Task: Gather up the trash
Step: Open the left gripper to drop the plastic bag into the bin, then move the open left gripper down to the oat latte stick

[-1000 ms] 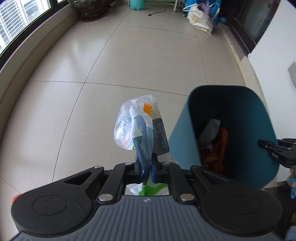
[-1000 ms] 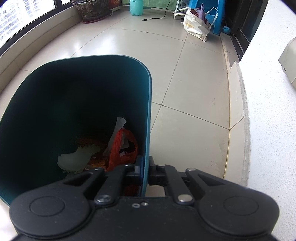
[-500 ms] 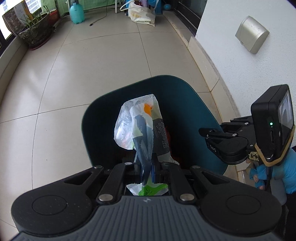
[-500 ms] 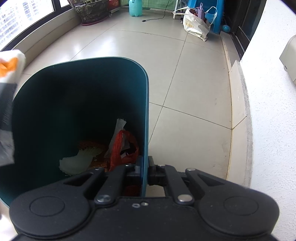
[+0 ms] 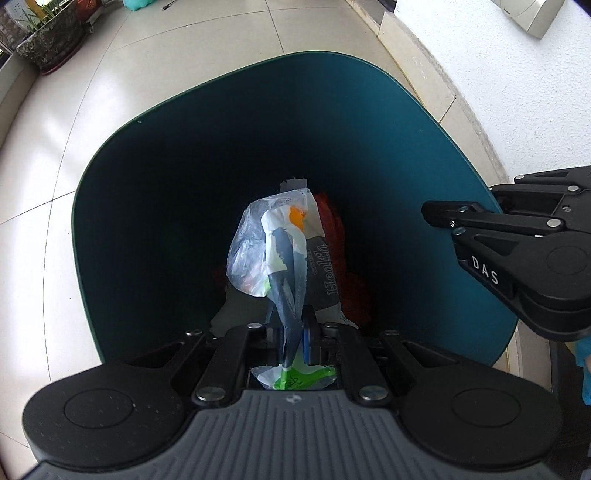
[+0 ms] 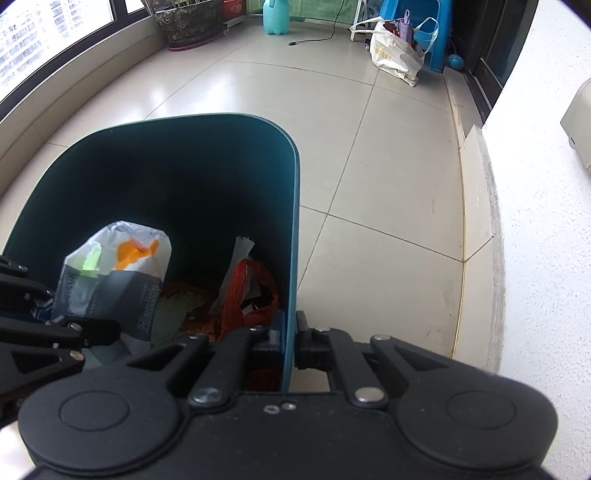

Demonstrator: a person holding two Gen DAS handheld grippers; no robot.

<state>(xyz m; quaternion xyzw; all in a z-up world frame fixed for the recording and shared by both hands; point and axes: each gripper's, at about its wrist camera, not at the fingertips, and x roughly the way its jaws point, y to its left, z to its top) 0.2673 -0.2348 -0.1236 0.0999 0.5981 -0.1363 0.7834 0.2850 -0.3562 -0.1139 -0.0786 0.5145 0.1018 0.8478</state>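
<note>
A teal trash bin [image 5: 424,155] stands on the tiled floor, also in the right wrist view [image 6: 155,155]. My left gripper [image 5: 293,334] is shut on a crumpled plastic wrapper [image 5: 280,251] marked "Health" and holds it over the bin's open mouth; the wrapper also shows in the right wrist view [image 6: 122,266]. My right gripper [image 6: 289,332] is shut on the bin's right rim; its body shows in the left wrist view [image 5: 517,251]. Red plastic [image 6: 247,291] and paper scraps lie in the bin's bottom.
A white wall [image 6: 546,258] with a low ledge runs along the right. A potted plant [image 6: 188,22], a teal bottle [image 6: 277,16], a white shopping bag [image 6: 395,55] and a blue stool [image 6: 432,33] stand at the far end.
My left gripper has carried the wrapper from beside the bin to right over its mouth, closer and lower. The right gripper has kept its hold on the rim.
</note>
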